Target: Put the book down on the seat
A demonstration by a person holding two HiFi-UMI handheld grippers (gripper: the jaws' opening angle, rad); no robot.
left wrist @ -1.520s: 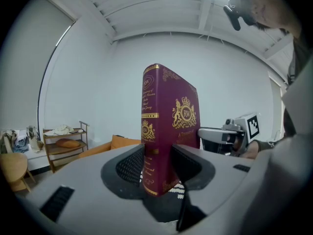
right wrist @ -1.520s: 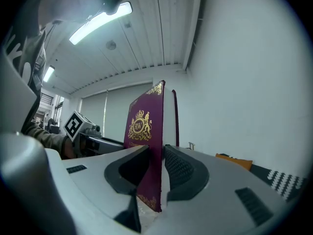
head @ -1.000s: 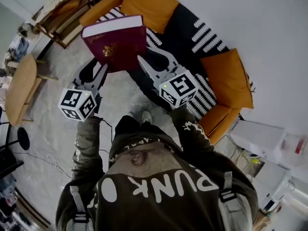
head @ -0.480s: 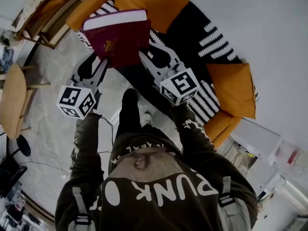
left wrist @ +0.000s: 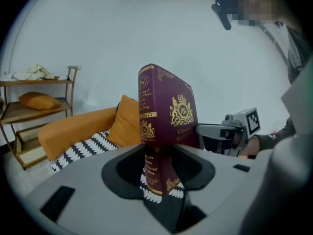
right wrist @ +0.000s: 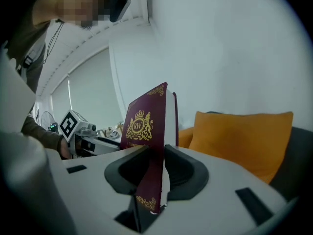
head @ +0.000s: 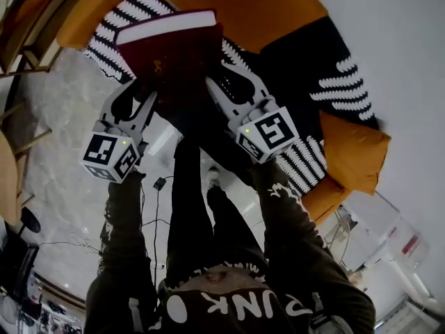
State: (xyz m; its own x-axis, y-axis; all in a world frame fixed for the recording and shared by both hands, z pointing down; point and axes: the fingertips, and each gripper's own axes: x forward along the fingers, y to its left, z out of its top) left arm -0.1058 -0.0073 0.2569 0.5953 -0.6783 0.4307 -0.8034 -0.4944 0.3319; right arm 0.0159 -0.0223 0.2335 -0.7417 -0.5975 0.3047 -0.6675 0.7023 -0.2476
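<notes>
Left tongs (head: 144, 101) and right tongs (head: 221, 92) both grip the book (head: 174, 58); lower it level onto the seat (head: 292, 51) at one o'clock, releasing together.

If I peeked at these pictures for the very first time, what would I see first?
You'd see the big dark red book with gold crests, held up in the middle between the left gripper and the right gripper, each with its jaws shut on one edge. Just beyond it is the bright orange sofa, with a black-and-white patterned throw over its seat.
</notes>
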